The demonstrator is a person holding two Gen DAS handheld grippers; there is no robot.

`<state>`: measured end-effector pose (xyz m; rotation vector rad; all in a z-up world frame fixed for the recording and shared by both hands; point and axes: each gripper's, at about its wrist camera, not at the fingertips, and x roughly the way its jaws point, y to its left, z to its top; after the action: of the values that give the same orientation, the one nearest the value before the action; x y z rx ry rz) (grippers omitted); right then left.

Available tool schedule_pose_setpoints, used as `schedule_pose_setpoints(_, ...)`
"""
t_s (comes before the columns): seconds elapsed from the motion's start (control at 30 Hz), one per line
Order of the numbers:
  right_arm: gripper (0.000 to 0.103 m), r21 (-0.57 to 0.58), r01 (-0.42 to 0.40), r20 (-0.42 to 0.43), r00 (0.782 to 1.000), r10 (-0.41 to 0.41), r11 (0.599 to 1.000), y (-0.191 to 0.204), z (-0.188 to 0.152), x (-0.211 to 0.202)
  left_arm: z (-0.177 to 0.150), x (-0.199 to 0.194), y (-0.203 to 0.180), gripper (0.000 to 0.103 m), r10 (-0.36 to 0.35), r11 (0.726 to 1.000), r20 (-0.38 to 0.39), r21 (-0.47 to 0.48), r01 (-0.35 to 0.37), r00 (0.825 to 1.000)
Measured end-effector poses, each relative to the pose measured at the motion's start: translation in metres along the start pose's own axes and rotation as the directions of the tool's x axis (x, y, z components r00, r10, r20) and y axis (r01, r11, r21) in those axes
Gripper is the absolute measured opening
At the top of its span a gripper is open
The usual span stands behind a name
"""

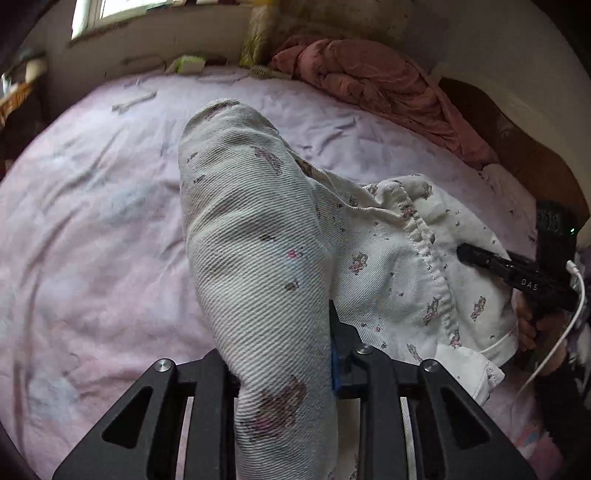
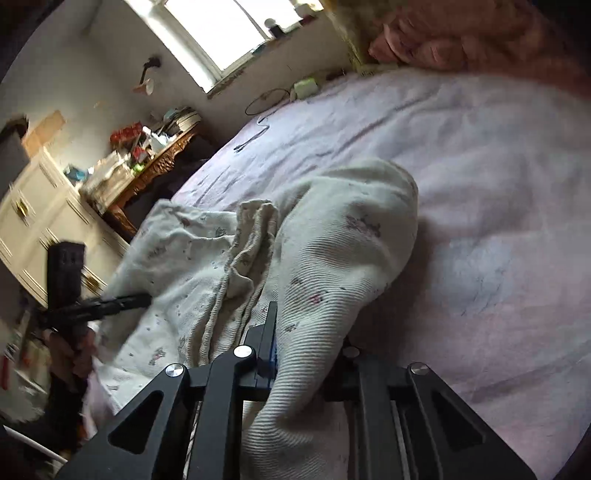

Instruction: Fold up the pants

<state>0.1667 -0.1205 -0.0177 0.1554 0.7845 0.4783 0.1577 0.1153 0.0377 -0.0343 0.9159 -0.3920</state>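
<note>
Left gripper (image 1: 295, 354): jaws narrow, clamped on a fold of the pants (image 1: 258, 236); the cloth is drawn up between the fingers and drapes over the near frame, hiding the left finger. Only the blue-padded right finger shows beside the fabric.

Right gripper (image 2: 295, 350): same picture, jaws close together and pinching another bunch of the pants (image 2: 332, 258); the fabric rises in a hump ahead of the fingers and hangs back over the frame. From the left wrist view the right gripper (image 1: 465, 254) comes in from the bed's right edge, its black fingertips down on the white cloth by the gathered waistband, a person's hand (image 1: 528, 325) on its handle with a white cable (image 1: 576, 295) trailing.

Pants: off-white ribbed cloth with small floral print, lifted at both gripped spots, the rest crumpled on the near right part of the bed (image 1: 92, 221).

Bed: pink wrinkled sheet. A rust-pink quilt (image 1: 369, 81) heaped at the far right corner. Beyond the bed's left edge, a cluttered wooden table (image 2: 155, 158) and a white cabinet (image 2: 44, 221) under a window (image 2: 221, 33)
</note>
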Motion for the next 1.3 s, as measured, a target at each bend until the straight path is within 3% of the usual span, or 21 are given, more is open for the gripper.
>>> schedule_pose_setpoints(0.2, 0.015, -0.080, 0.138, 0.165, 0.979, -0.124, 0.987, 0.041, 0.051, -0.034, 0.042, -0.037, -0.028, 0.023, 0.078, 0.991, 0.165, 0.095, -0.094, 0.983)
schedule_pose_setpoints(0.3, 0.015, -0.038, 0.148, 0.189, 0.972, -0.138, 0.988, 0.041, 0.095, -0.044, 0.087, -0.041, -0.018, 0.023, 0.043, 0.997, 0.183, 0.051, -0.053, 0.982)
schedule_pose_setpoints(0.43, 0.015, -0.027, 0.195, 0.254, 0.950, -0.182, 0.980, 0.038, 0.164, -0.042, 0.152, -0.032, -0.003, 0.024, 0.067, 0.995, 0.237, 0.056, -0.083, 0.969)
schedule_pose_setpoints(0.6, 0.015, 0.027, 0.262, 0.251, 0.932, -0.261, 0.965, 0.010, 0.245, 0.011, 0.249, 0.024, 0.034, 0.026, 0.088, 0.996, 0.211, 0.013, -0.093, 0.974)
schedule_pose_setpoints(0.73, 0.016, 0.127, 0.281, 0.150, 0.942, -0.299, 0.951, -0.043, 0.284, 0.097, 0.293, 0.119, 0.081, 0.026, 0.071, 0.996, 0.113, -0.058, -0.065, 0.991)
schedule_pose_setpoints(0.8, 0.016, 0.147, 0.320, 0.073, 0.940, -0.333, 0.936, -0.075, 0.289, 0.157, 0.293, 0.182, 0.105, 0.027, 0.087, 0.993, 0.044, -0.078, -0.084, 0.995)
schedule_pose_setpoints(0.87, 0.017, 0.157, 0.357, -0.036, 0.934, -0.356, 0.921, -0.103, 0.280, 0.216, 0.282, 0.242, 0.123, 0.034, 0.163, 0.983, -0.055, -0.071, -0.167, 0.985)
schedule_pose_setpoints(0.9, 0.018, 0.153, 0.406, -0.075, 0.914, -0.399, 0.901, -0.115, 0.274, 0.240, 0.275, 0.259, 0.129, 0.042, 0.206, 0.976, -0.060, -0.063, -0.209, 0.977)
schedule_pose_setpoints(0.93, 0.025, 0.146, 0.464, -0.093, 0.886, -0.455, 0.874, -0.122, 0.268, 0.254, 0.270, 0.261, 0.136, 0.055, 0.209, 0.974, -0.001, -0.087, -0.208, 0.978)
schedule_pose_setpoints(0.97, 0.038, 0.156, 0.477, -0.078, 0.879, -0.470, 0.865, -0.128, 0.262, 0.261, 0.266, 0.257, 0.145, 0.062, 0.179, 0.977, 0.039, -0.124, -0.173, 0.983)
schedule_pose_setpoints(1.03, 0.052, 0.209, 0.451, -0.013, 0.889, -0.458, 0.868, -0.136, 0.253, 0.254, 0.264, 0.255, 0.158, 0.069, 0.144, 0.976, 0.051, -0.171, -0.133, 0.988)
schedule_pose_setpoints(1.07, 0.052, 0.227, 0.418, -0.002, 0.903, -0.429, 0.880, -0.139, 0.250, 0.250, 0.263, 0.253, 0.160, 0.075, 0.154, 0.974, 0.058, -0.175, -0.141, 0.986)
schedule_pose_setpoints(1.13, 0.052, 0.259, 0.403, 0.002, 0.908, -0.418, 0.878, -0.143, 0.249, 0.242, 0.259, 0.241, 0.151, 0.078, 0.242, 0.964, 0.102, -0.138, -0.227, 0.965)
schedule_pose_setpoints(1.2, 0.052, 0.267, 0.409, 0.022, 0.902, -0.430, 0.872, -0.140, 0.252, 0.227, 0.258, 0.221, 0.136, 0.078, 0.336, 0.942, 0.161, -0.086, -0.326, 0.928)
schedule_pose_setpoints(1.3, 0.054, 0.240, 0.431, 0.073, 0.885, -0.459, 0.870, -0.123, 0.256, 0.190, 0.248, 0.177, 0.119, 0.078, 0.351, 0.934, 0.292, -0.047, -0.354, 0.890)
